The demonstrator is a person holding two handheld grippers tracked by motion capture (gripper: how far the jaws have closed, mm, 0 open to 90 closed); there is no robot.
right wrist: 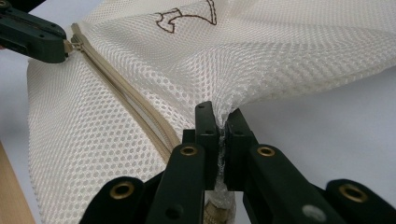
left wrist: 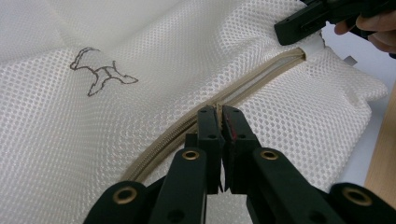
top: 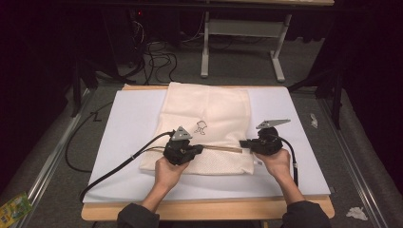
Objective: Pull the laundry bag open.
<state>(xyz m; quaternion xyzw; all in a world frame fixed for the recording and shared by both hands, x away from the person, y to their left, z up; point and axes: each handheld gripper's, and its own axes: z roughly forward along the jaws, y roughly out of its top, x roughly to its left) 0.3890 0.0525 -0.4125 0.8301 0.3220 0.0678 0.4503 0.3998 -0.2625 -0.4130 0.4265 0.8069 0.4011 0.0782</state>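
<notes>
Gripping a cream mesh laundry bag (top: 209, 128) near the front edge of the white tabletop (top: 294, 156), a person works its beige zipper (left wrist: 187, 126). The left gripper (left wrist: 220, 116) has its jaws pressed together on what looks like the zipper pull, midway along the track; the right gripper (right wrist: 219, 122) pinches a tuft of mesh at the zipper's end. Zipping appears underway. Next likely comes a steady pull along the track while the right end stays anchored. Beyond, the bag's embroidered dog outline (top: 201, 127) faces up.

White mat (top: 123, 142) bare l & r of mesh bag (top: 209, 114), cable (top: 119, 166) crossing near-left corner
</notes>
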